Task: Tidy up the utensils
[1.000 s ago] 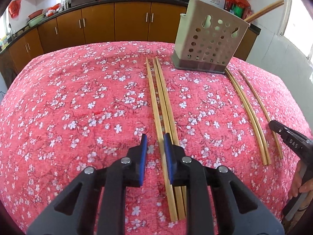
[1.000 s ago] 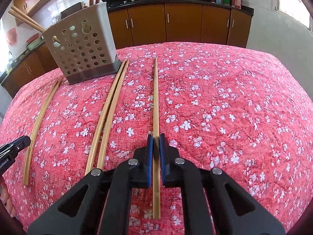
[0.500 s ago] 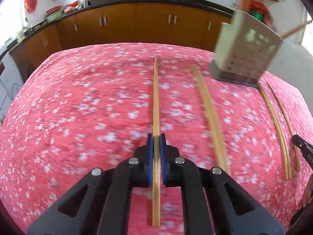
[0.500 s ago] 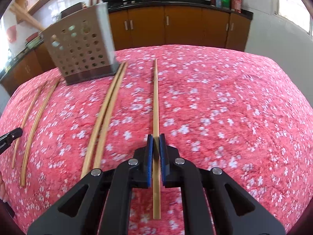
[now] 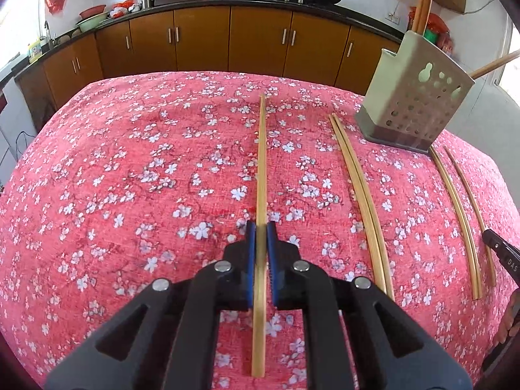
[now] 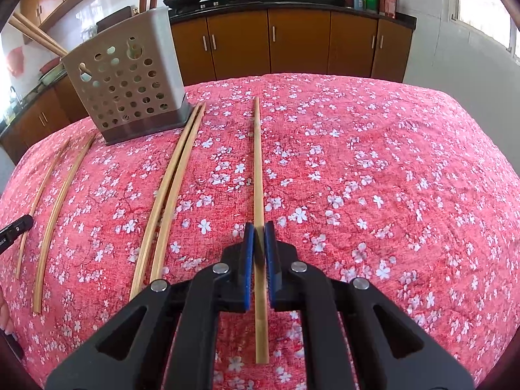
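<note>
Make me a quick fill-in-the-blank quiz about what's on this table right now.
The left tongs and right tongs are each shut on one ___.
In the right wrist view, the perforated holder stands ___ of the held chopstick.
Between them lie ___ loose chopsticks, side by side.
Missing words: chopstick; left; two.

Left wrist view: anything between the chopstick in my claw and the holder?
Nothing stands in the way. The left claw grips one chopstick; the perforated holder sits far right. Only a flat chopstick pair lies between, on the cloth, easily passed over.
</note>
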